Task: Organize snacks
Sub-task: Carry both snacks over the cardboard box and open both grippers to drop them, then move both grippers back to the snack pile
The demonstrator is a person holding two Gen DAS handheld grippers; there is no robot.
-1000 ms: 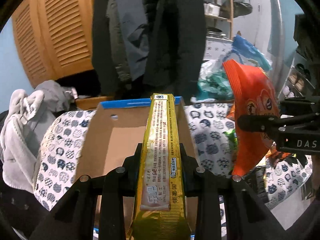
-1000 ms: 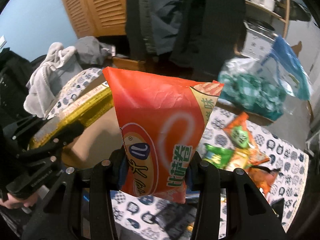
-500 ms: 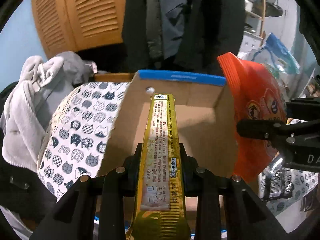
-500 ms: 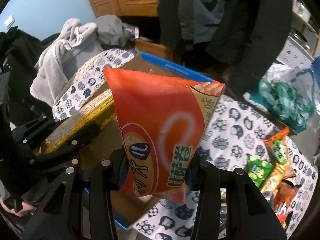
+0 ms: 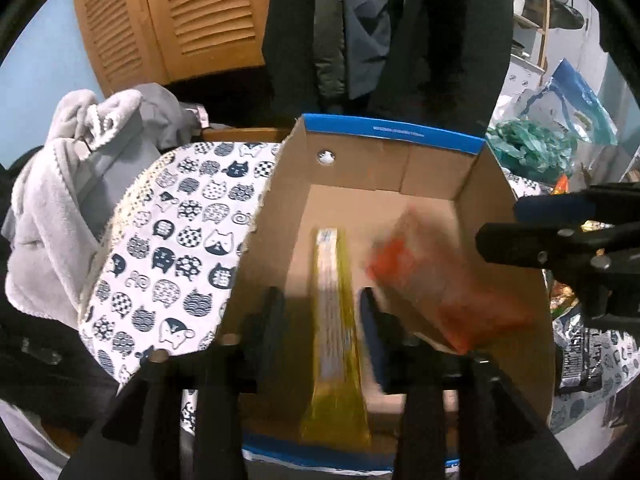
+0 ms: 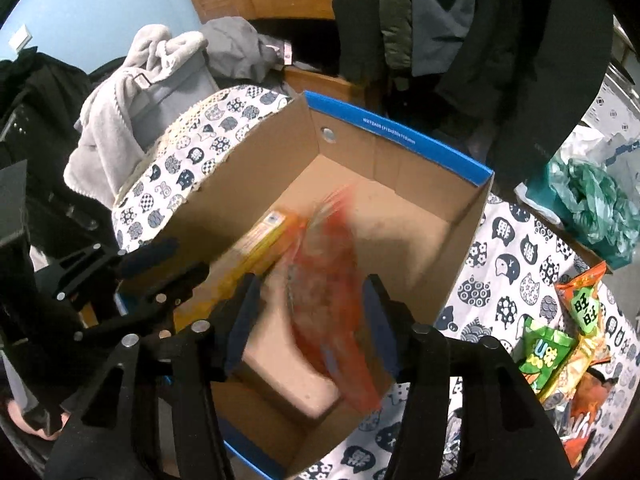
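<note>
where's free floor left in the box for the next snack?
Cardboard box: bare floor along the far blue-edged wall and in the far right corner. Crowded near side: yellow pack lies lengthwise mid-floor, orange bag dropping right of it, under the opening left gripper and right gripper. Loose snacks crowd the cloth's right.

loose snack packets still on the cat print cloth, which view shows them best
The right wrist view. It shows the pile of loose snack packets, green and orange, lying on the cat print cloth to the right of the cardboard box. The left wrist view catches only slivers of packets at its right edge, behind the right gripper.
</note>
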